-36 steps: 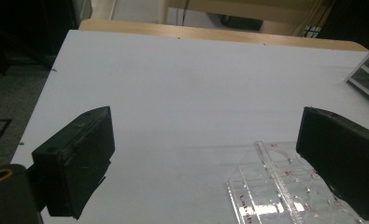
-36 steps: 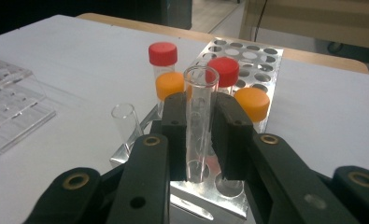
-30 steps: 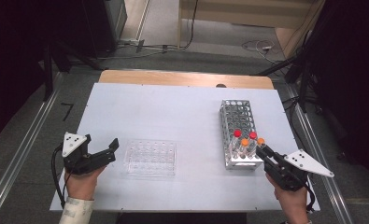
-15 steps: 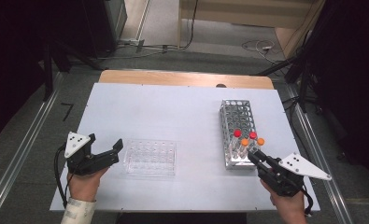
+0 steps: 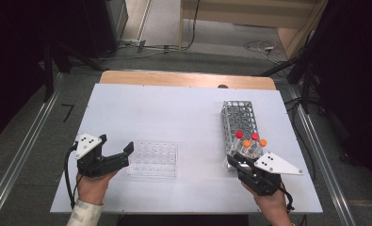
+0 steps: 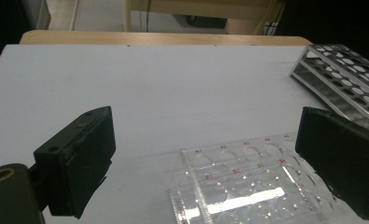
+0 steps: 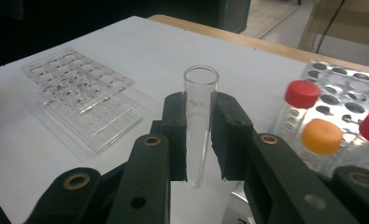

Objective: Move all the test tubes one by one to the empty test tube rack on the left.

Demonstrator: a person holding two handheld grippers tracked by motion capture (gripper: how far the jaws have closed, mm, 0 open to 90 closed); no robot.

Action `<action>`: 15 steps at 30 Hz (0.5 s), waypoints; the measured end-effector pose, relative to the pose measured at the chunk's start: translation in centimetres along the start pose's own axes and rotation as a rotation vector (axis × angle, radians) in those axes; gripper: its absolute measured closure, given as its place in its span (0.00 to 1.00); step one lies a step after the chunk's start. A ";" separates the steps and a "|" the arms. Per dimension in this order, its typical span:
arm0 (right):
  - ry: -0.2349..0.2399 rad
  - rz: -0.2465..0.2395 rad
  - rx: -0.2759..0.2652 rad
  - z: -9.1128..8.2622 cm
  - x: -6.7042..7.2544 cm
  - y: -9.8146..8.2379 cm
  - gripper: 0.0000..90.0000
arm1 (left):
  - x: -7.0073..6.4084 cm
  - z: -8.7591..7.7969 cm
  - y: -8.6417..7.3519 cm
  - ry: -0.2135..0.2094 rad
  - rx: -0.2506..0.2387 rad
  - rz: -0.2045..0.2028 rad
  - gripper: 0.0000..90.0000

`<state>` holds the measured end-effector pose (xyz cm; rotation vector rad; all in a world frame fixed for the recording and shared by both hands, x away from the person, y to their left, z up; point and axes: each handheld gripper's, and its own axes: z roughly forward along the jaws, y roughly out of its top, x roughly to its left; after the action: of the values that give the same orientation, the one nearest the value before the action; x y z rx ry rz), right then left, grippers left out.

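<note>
My right gripper [image 7: 199,135] is shut on a clear, uncapped tube [image 7: 198,121], held upright between its pads. In the high view this gripper [image 5: 231,160] sits at the near end of the metal rack [image 5: 240,117], just left of it. The rack holds capped tubes at its near end, among them a red-capped one [image 5: 239,135] and an orange-capped one [image 5: 262,142]. My left gripper [image 5: 117,149] stands wide open beside the left end of a clear well plate [image 5: 153,159]. In the left gripper view the plate [image 6: 247,182] lies between the jaws, untouched.
The white table [image 5: 174,113] carries the plate at front centre and the rack at the right. From the right gripper view, the well plate [image 7: 81,88] lies ahead to the left, and a red cap [image 7: 302,93] and an orange cap [image 7: 321,136] stand close on the right.
My right gripper has moved left along the table's front, from the rack's near right corner to its near left corner. The left gripper has barely shifted.
</note>
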<state>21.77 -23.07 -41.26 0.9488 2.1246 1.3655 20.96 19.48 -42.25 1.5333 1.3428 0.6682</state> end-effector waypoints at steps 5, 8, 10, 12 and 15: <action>0.026 -0.016 0.010 1.5 0.6 0.5 0.81 | -1.1 0.4 0.3 -0.029 0.004 0.019 0.07; 0.039 -0.029 0.019 2.5 1.0 0.8 0.81 | -2.0 0.6 0.6 -0.059 -0.001 0.033 0.08; 0.046 -0.036 0.024 3.0 1.4 0.9 0.81 | -3.2 0.9 1.0 -0.091 -0.003 0.056 0.08; 0.053 -0.041 0.024 3.6 1.7 1.0 0.81 | -3.7 1.1 1.1 -0.105 0.002 0.064 0.09; 0.069 -0.045 0.027 4.5 2.2 1.0 0.81 | -5.0 1.5 1.4 -0.163 0.007 0.079 0.10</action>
<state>23.69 -18.41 -42.22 0.8697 2.2071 1.3696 21.64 14.32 -40.69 1.6171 1.1689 0.5736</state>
